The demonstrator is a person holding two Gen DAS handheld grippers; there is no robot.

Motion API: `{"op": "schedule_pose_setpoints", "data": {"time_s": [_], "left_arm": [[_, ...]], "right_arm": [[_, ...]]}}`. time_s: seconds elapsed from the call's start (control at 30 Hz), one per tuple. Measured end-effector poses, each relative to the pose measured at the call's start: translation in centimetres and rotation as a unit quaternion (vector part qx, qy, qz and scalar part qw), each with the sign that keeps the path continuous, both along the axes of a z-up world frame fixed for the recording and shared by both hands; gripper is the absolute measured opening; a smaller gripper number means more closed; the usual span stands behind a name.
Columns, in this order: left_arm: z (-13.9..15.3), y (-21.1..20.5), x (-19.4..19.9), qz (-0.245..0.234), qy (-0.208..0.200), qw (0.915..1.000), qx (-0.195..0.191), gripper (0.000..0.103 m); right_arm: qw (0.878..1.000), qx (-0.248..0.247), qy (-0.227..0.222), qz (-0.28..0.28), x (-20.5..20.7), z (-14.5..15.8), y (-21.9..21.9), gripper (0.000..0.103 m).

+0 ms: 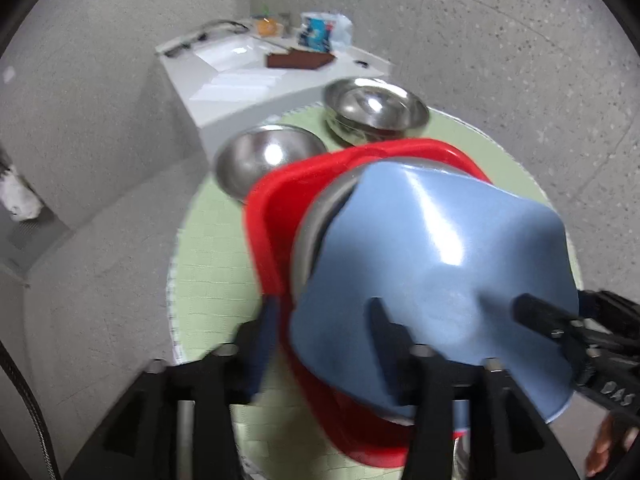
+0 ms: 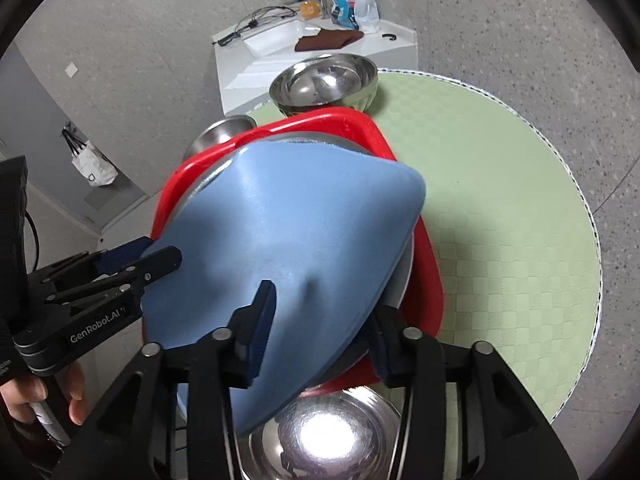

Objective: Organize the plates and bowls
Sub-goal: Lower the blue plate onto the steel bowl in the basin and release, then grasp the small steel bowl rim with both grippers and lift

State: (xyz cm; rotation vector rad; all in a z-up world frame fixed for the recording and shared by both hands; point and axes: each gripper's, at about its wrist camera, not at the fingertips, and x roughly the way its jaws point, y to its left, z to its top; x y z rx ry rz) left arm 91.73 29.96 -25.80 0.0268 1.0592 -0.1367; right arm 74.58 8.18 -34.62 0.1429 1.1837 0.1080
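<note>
The left gripper (image 1: pixel 326 344) and right gripper (image 2: pixel 322 332) each straddle an edge of the tilted blue plate (image 1: pixel 432 264); grip contact cannot be confirmed. The plate lies over a steel dish (image 1: pixel 310 220) inside the red tray (image 1: pixel 276 200). Two steel bowls (image 1: pixel 376 110) stand beyond the tray. Only the right wrist view shows a third bowl (image 2: pixel 324 436) on the tray's near side.

I worked in a plain kitchen corner: ahead of my claw stood a white counter (image 2: pixel 256 68) with a sink (image 2: pixel 276 38), speckled grey walls (image 2: pixel 500 20) behind it.
</note>
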Motion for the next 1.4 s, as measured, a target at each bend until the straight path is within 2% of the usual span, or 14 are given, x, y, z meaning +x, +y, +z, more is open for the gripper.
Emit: {"op": "schedule_pose_setpoints", "data": {"time_s": [0.03, 0.2, 0.23, 0.4, 0.53, 0.6, 0.8, 0.9, 0.93, 0.97, 1.0, 1.07, 1.2, 1.4], "left_arm": [[0.4, 0.1, -0.4, 0.006, -0.012, 0.9999, 0.006, 0.063], [2.3, 0.1, -4.2, 0.017, -0.072, 0.9973, 0.003, 0.066], [2.4, 0.0, -5.0, 0.017, -0.079, 0.9967, 0.001, 0.071], [1.7, -1.5, -10.0, 0.004, -0.102, 0.9944, -0.029, 0.077], [-0.1, -2.6, -13.2, -0.024, -0.097, 0.9942, -0.040, 0.077], [-0.9, -2.8, -14.1, -0.036, -0.089, 0.9941, -0.052, 0.077], [-3.9, -3.8, -14.3, -0.053, -0.035, 0.9975, -0.031, 0.074], [-5.6, -4.7, -13.3, -0.062, 0.001, 0.9975, -0.034, 0.064], [-6.0, -4.9, -13.1, -0.065, 0.011, 0.9972, -0.035, 0.050], [-6.6, -5.3, -12.9, -0.072, 0.021, 0.9965, -0.037, 0.042], [-7.1, -5.6, -12.6, -0.082, 0.029, 0.9954, -0.040, 0.041], [-7.6, -6.2, -12.0, -0.092, 0.033, 0.9946, -0.035, 0.023], [-7.3, -6.8, -11.2, -0.113, 0.037, 0.9921, -0.038, 0.021], [-4.3, -8.8, -11.8, -0.178, 0.001, 0.9830, -0.044, 0.020]], "right_arm": [[1.000, -0.001, -0.003, -0.002, -0.2, 0.3, -0.1, 0.052], [0.999, -0.004, -0.035, -0.019, -2.4, 2.4, -2.0, 0.054], [0.999, -0.005, -0.042, -0.023, -3.0, 2.7, -2.5, 0.054], [0.997, -0.014, -0.062, -0.046, -6.8, 2.8, -4.6, 0.054], [0.996, -0.017, -0.058, -0.058, -9.8, 1.6, -5.8, 0.054], [0.998, -0.010, -0.037, -0.059, -10.6, 0.0, -6.0, 0.054], [0.998, 0.027, 0.017, -0.051, -11.0, -4.4, -5.6, 0.054], [0.998, 0.040, 0.030, -0.048, -10.8, -5.6, -5.3, 0.041], [0.997, 0.048, 0.033, -0.046, -10.7, -5.8, -5.2, 0.034], [0.997, 0.059, 0.037, -0.045, -10.7, -6.2, -5.1, 0.025], [0.996, 0.063, 0.040, -0.043, -10.6, -6.4, -5.0, 0.021], [0.996, 0.074, 0.042, -0.042, -10.5, -6.5, -4.9, 0.017], [0.995, 0.075, 0.040, -0.048, -10.5, -6.2, -5.5, 0.016], [0.993, 0.091, 0.017, -0.079, -12.0, -3.5, -8.3, 0.016]]}}
